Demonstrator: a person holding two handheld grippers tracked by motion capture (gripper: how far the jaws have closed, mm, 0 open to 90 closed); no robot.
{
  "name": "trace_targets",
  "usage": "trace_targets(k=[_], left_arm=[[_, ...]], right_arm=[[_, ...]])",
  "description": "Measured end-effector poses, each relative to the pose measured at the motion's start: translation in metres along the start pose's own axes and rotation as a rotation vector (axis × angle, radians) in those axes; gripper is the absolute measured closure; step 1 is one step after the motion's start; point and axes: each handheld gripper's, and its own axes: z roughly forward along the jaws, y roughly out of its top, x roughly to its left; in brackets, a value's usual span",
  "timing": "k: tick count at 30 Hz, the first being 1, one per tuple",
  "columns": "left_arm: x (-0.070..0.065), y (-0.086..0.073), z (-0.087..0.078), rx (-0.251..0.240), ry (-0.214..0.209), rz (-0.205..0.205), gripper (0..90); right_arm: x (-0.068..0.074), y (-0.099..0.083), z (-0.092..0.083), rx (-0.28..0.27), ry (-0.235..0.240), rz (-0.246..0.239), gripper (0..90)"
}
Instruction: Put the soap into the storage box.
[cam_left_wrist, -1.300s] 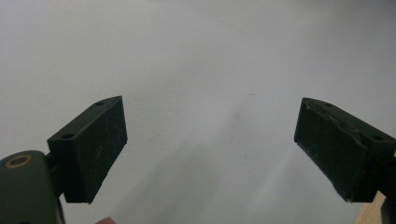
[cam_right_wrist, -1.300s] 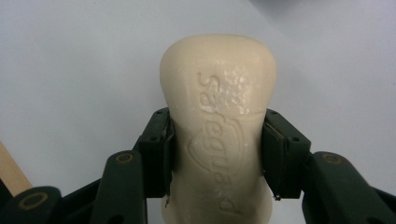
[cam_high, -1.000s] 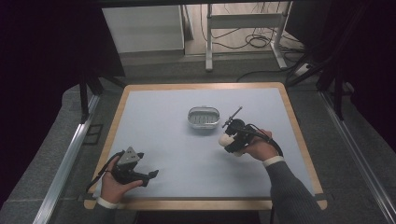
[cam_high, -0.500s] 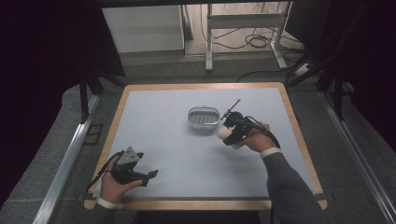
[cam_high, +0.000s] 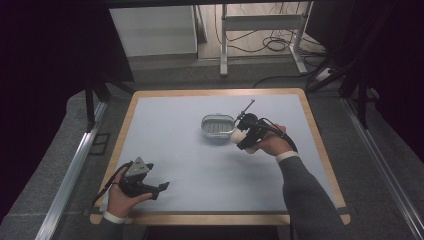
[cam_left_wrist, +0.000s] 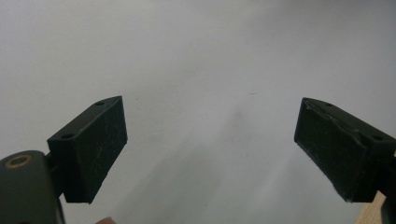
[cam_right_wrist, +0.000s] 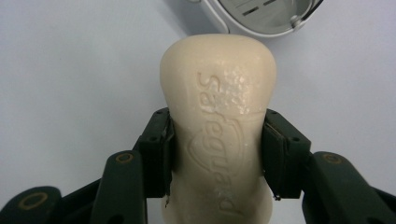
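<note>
Between the right gripper's (cam_right_wrist: 217, 154) jaws sits the soap bar (cam_right_wrist: 218, 116), clamped.

I'm working in what looks like a lab or test room set up for recording, not a home. My table (cam_high: 320, 150) is a wood-edged board with a plain pale blue-grey mat, and it sits inside a frame of metal rails (cam_high: 70, 175) over grey carpet (cam_high: 55, 130), with dark curtaining on both sides. Beyond it I see the metal legs of a desk (cam_high: 223, 40), loose cables (cam_high: 272, 42) on the floor and a white cabinet (cam_high: 152, 30).
</note>
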Motion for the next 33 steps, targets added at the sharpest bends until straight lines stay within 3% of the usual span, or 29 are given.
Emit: trace_targets(k=[18, 23, 33], left_arm=[[0.001, 0.0, -0.002, -0.006, -0.001, -0.002, 10.0], [0.001, 0.0, -0.001, -0.004, -0.002, -0.001, 10.0], [0.001, 0.0, -0.002, -0.001, 0.001, 0.003, 10.0]], right_arm=[[-0.009, 0.013, 0.004, -0.015, -0.007, -0.004, 49.8], [-0.013, 0.016, 0.005, -0.036, 0.018, 0.002, 49.8], [-0.018, 0.029, 0.005, -0.028, -0.008, -0.026, 49.8]])
